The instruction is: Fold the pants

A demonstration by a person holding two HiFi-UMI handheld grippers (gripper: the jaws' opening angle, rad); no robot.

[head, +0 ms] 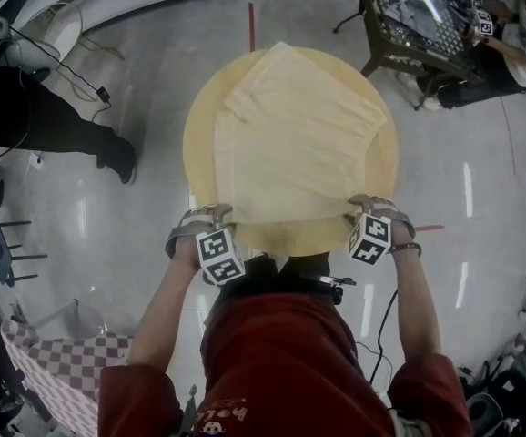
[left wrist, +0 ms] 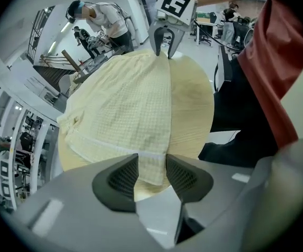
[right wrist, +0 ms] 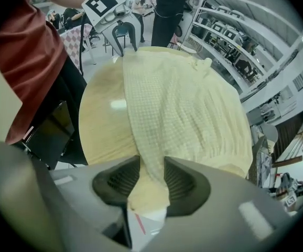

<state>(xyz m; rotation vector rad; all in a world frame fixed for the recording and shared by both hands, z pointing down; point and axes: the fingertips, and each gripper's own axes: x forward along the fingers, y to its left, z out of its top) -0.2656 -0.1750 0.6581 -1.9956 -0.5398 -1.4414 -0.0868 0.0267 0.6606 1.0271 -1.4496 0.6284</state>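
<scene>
Pants [head: 299,144]: one pair, pale yellow, waffle weave, spread flat on the single round tabletop [head: 199,157], covering most of it.

Handling (judged): light, limp, not slippery. They will sag and crease wherever lifted, so take both near corners together.

Grippers: two.
- Left gripper [left wrist: 151,166] is over the near left corner. Its fingers [left wrist: 124,176] are apart with the cloth corner between them, not pinched.
- Right gripper [right wrist: 151,167] is at the near right corner. Fingers wide, cloth edge between them, no clamp seen.
</scene>
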